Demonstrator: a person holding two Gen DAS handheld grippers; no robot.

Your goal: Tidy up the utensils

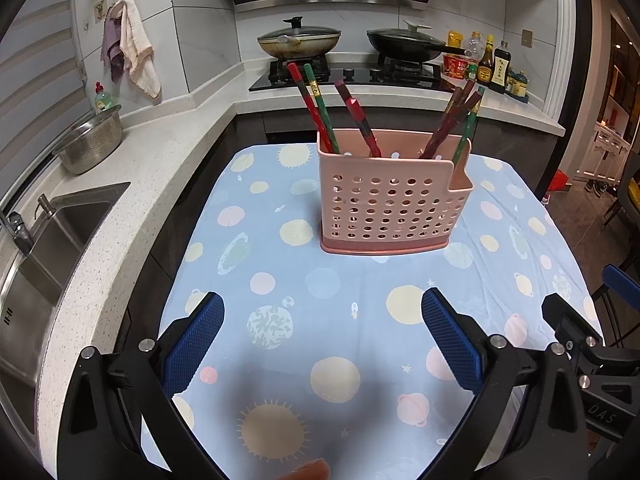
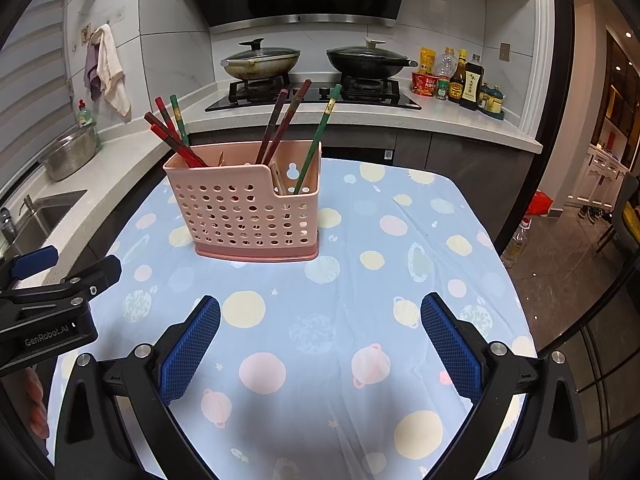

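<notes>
A pink perforated utensil holder (image 1: 388, 208) stands on the blue planet-print tablecloth (image 1: 320, 280); it also shows in the right wrist view (image 2: 248, 216). Several red and green chopsticks (image 1: 320, 108) lean in its left and right compartments, as the right wrist view (image 2: 316, 140) shows too. My left gripper (image 1: 322, 332) is open and empty, hovering over the cloth in front of the holder. My right gripper (image 2: 320, 336) is open and empty, in front and to the right of the holder. The left gripper also shows at the left edge of the right wrist view (image 2: 52, 292).
A speckled counter with a sink (image 1: 52, 240) and a steel colander (image 1: 90, 140) runs along the left. A stove with two lidded woks (image 1: 298, 40) sits behind the table. Sauce bottles (image 1: 496, 64) stand at the back right. Floor drops off to the right.
</notes>
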